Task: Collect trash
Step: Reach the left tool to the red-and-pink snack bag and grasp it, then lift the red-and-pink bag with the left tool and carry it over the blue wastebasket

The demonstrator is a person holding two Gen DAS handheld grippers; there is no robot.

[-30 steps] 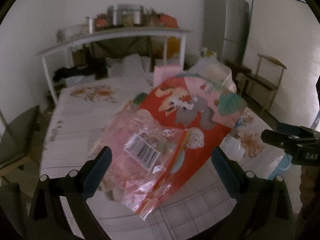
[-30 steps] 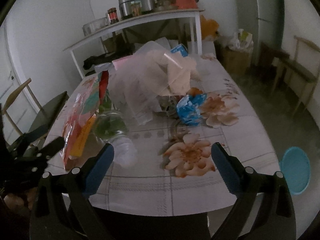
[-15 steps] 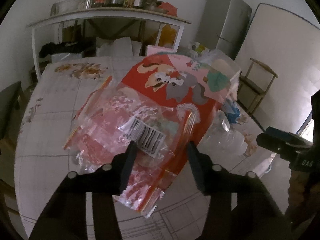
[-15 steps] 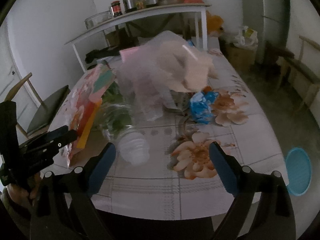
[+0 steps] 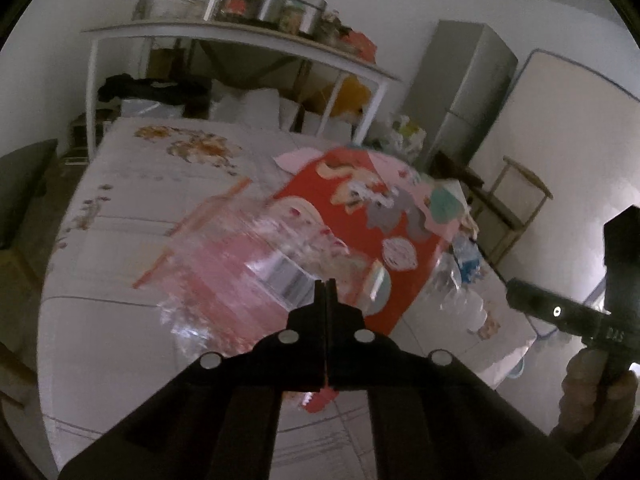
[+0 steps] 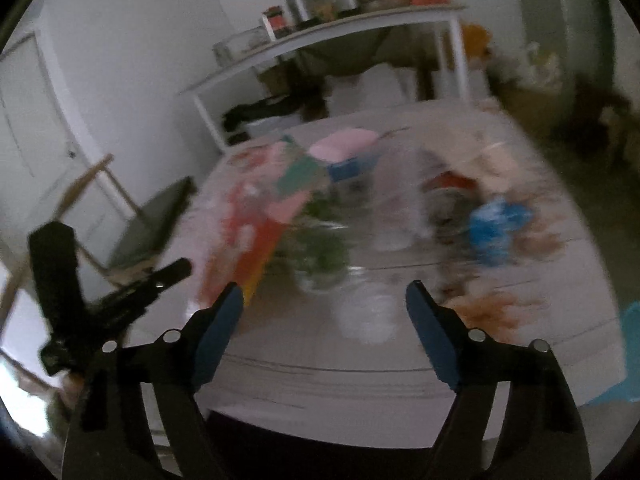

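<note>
My left gripper (image 5: 325, 286) is shut on a clear pink plastic bag (image 5: 248, 264) with a barcode label. The bag lies against a red cartoon snack bag (image 5: 360, 216) on the white table (image 5: 120, 240). My right gripper (image 6: 324, 304) is open and empty above the table's near edge. A clear plastic bottle (image 6: 364, 312) lies just ahead of it, between the jaws in view. The snack bag (image 6: 256, 224) stands to its left, and a blue crumpled wrapper (image 6: 496, 228) lies to its right. The right wrist view is blurred.
A white shelf (image 5: 240, 40) with pots stands behind the table. A grey fridge (image 5: 460, 92) and a wooden chair (image 5: 512, 196) are at the right. Another chair (image 6: 132, 216) is at the table's left. A blue bowl (image 6: 632, 332) lies on the floor.
My left gripper has closed from wide open onto the clear pink bag. My right gripper has moved closer to the bottle and stayed open.
</note>
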